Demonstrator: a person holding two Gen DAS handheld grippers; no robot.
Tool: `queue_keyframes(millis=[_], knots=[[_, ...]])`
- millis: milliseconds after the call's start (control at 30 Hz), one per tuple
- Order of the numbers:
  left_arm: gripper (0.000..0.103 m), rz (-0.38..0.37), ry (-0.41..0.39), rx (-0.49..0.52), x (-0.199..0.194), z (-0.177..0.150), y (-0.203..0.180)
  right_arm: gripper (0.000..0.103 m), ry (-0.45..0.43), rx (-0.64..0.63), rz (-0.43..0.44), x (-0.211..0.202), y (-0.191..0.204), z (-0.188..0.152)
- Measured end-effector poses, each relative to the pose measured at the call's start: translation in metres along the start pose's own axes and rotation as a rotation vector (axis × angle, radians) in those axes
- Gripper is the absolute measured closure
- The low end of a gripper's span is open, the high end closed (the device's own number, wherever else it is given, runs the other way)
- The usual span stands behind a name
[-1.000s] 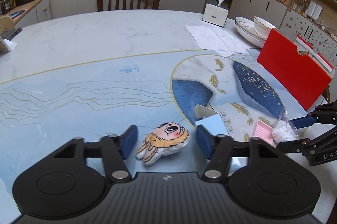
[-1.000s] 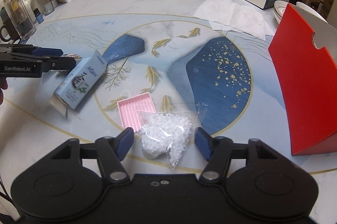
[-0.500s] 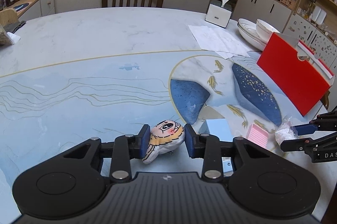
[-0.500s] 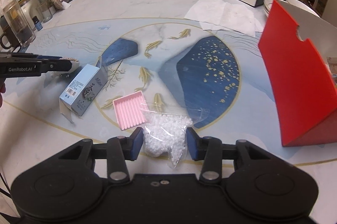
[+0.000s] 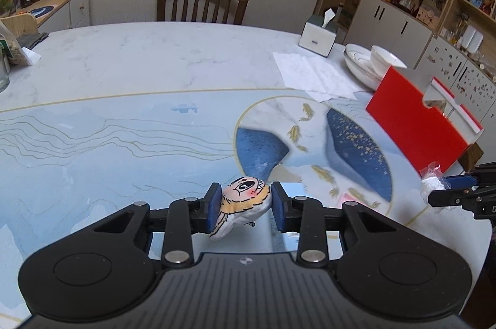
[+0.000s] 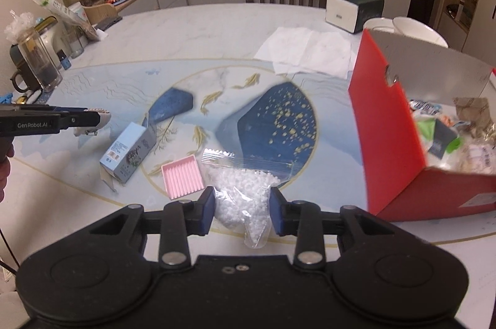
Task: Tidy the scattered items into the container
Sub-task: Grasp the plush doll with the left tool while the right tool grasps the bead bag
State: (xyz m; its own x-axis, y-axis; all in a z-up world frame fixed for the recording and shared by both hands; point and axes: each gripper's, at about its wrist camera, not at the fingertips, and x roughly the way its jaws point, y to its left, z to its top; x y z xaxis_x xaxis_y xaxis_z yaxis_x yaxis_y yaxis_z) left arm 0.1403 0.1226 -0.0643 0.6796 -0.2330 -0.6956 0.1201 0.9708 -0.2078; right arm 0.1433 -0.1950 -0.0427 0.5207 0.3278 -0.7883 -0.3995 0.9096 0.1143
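— Bead bag (image 6: 241, 199), lower centre, clenched in the right gripper (image 6: 241, 209); plush toy (image 5: 245, 199) grasped by the left gripper (image 5: 245, 203).
— Slack plastic might slip before the red box (image 6: 390, 124) at right.

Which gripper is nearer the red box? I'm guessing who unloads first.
Right. The right gripper, holding the bead bag, sits beside the red box; the left gripper is farther across the table.

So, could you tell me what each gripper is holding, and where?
Left gripper pinches the plush toy across its head; right gripper squeezes the bead bag mid-body.
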Motion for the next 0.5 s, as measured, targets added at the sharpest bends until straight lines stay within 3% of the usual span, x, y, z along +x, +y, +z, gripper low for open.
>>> queue_keyframes(millis=[500], knots=[[0.071,-0.070,-0.083,-0.036,-0.033,0.023,-0.060,0.070,-0.082,0.019,0.022,-0.050,-0.050,0.019]])
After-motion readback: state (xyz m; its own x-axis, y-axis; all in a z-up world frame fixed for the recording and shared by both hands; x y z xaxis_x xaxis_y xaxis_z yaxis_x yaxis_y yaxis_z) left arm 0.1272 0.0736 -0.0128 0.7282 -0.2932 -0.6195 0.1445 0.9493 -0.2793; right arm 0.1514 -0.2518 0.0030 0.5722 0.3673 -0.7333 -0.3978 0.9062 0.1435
